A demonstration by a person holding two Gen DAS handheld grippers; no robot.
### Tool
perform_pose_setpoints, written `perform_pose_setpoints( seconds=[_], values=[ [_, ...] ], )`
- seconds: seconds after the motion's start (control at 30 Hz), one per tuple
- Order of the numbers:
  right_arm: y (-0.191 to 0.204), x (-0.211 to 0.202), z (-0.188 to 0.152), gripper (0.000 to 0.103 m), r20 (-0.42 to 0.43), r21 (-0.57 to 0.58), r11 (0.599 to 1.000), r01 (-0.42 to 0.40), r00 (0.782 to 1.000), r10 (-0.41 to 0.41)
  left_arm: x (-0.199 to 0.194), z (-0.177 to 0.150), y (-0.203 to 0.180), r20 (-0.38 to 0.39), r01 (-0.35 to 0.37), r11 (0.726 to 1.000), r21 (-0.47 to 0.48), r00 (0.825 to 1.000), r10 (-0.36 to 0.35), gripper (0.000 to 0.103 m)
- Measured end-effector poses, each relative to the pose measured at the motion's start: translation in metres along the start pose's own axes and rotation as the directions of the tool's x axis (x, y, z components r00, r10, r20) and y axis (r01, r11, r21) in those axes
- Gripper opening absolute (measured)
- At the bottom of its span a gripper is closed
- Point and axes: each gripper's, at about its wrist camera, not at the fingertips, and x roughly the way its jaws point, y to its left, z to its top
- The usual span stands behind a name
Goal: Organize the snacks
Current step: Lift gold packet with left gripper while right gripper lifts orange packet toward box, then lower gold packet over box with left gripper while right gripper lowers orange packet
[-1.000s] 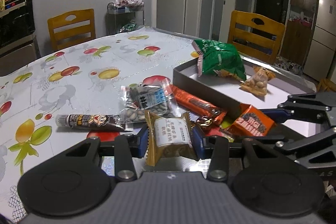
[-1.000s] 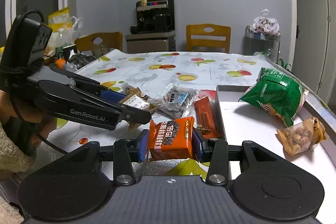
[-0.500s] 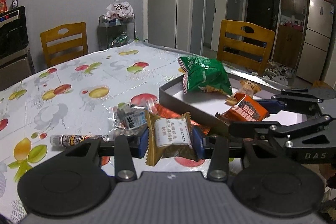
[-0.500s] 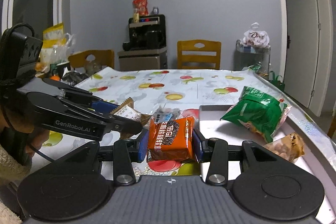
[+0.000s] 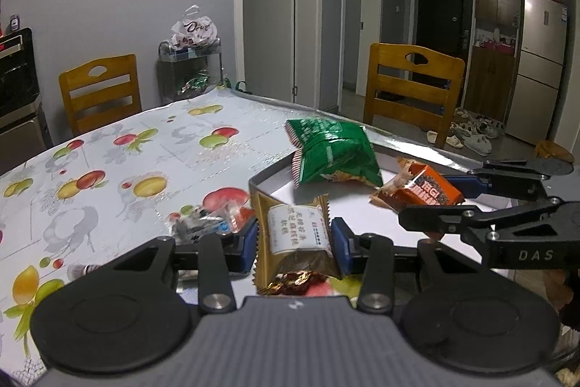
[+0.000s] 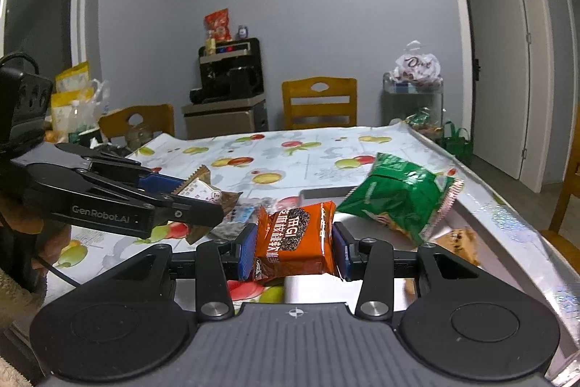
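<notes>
2 snacks sit in the tray [image 5: 275,178]; left gripper [image 5: 294,238] pinches a gold packet [image 5: 295,234], right gripper [image 6: 294,243] pinches an orange packet [image 6: 295,236]; more wait lower left on the desk [image 5: 108,162].

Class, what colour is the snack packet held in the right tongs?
Orange with a dark panel, the snack packet shows best in the right wrist view.

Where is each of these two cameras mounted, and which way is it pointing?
Left wrist view: sits on the left gripper, looking along its fingers across the fruit-print table toward the doorway; it grips a gold packet, and the right gripper shows at right.
Right wrist view: sits on the right gripper, facing the grey wall; it grips an orange packet, and the left gripper and a hand show at left.
Shared: the green bag in the tray, and both held packets.
</notes>
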Motion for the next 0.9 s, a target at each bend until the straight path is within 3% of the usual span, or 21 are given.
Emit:
perform_pose_setpoints(
  seconds=[0.5, 0.9],
  values=[
    [-0.06, -0.024, -0.014, 0.044, -0.002, 0.053, 0.993, 0.104, 0.995, -0.104, 0.037, 0.026, -0.055, -0.031, 0.121, 0.99, 0.068, 0.992, -0.12, 0.04],
    [-0.095, -0.027, -0.027, 0.044, -0.054, 0.052, 0.984, 0.173, 0.984, -0.17, 0.084, 0.03, -0.111, -0.137, 0.26, 0.956, 0.135, 0.961, -0.242, 0.04]
  ],
)
